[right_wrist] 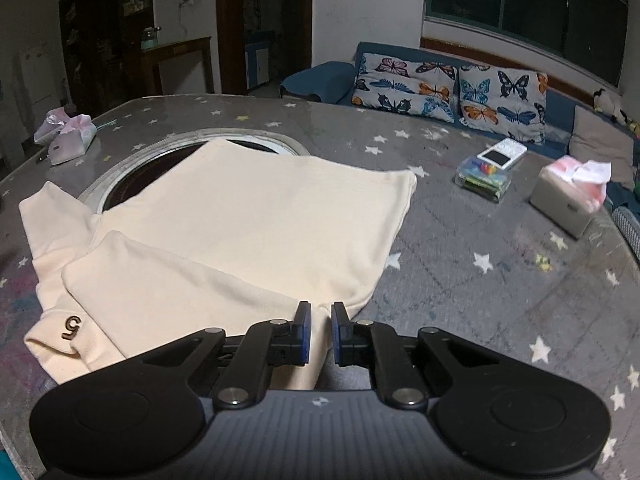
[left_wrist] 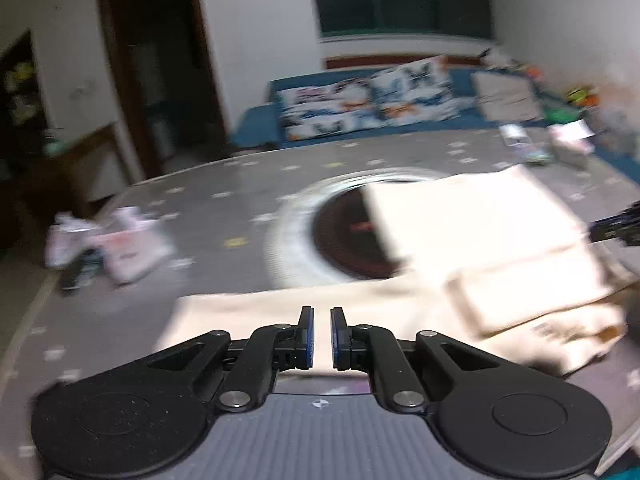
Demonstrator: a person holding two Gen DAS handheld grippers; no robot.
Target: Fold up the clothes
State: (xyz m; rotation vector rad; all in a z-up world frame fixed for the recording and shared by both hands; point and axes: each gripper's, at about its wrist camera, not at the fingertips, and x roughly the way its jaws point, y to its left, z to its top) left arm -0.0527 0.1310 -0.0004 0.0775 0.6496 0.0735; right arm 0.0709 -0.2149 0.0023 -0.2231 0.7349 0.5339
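Cream shirt (right_wrist: pixel 248 232) lies partly folded ahead of both grippers; right gripper (right_wrist: pixel 321 330) and left gripper (left_wrist: pixel 322 338) show a small gap, over its edge.

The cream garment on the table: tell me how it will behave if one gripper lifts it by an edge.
The cream garment would likely drape and sag, since it lies in soft folded layers. Its folds would probably slip apart, as nothing visibly pins them. It looks fairly thick, so the right gripper, with fabric between its jaws, may need a firm pinch.
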